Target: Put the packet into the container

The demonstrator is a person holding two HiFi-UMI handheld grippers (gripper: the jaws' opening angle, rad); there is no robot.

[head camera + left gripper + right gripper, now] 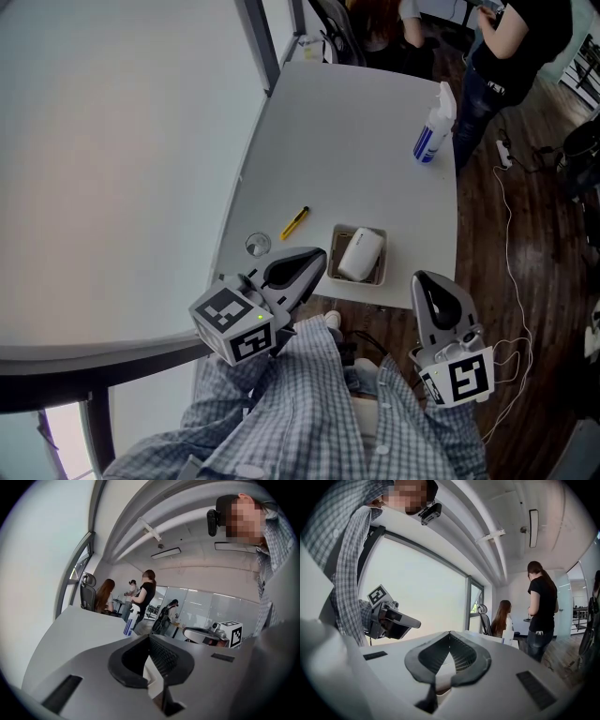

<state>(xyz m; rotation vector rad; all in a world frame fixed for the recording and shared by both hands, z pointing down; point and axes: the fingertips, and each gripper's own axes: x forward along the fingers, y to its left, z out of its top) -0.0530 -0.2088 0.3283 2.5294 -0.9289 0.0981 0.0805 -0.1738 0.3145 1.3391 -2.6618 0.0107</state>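
Observation:
A white packet (359, 253) lies inside a small tan square container (379, 277) near the table's front edge. My left gripper (317, 255) is held at the front edge just left of the container, pointing at it; its jaws are shut and empty. In its own view the left gripper (149, 637) shows its pads meeting with nothing between them. My right gripper (422, 278) hovers off the table's edge to the right of the container, also shut and empty. The right gripper (450, 633) shows closed pads in its own view.
A yellow pen (294, 222) and a small clear round lid (257, 245) lie left of the container. A spray bottle (434, 125) stands at the far right of the grey table (356, 150). A person in black (516, 37) stands beyond it. White cable (511, 234) trails on the floor.

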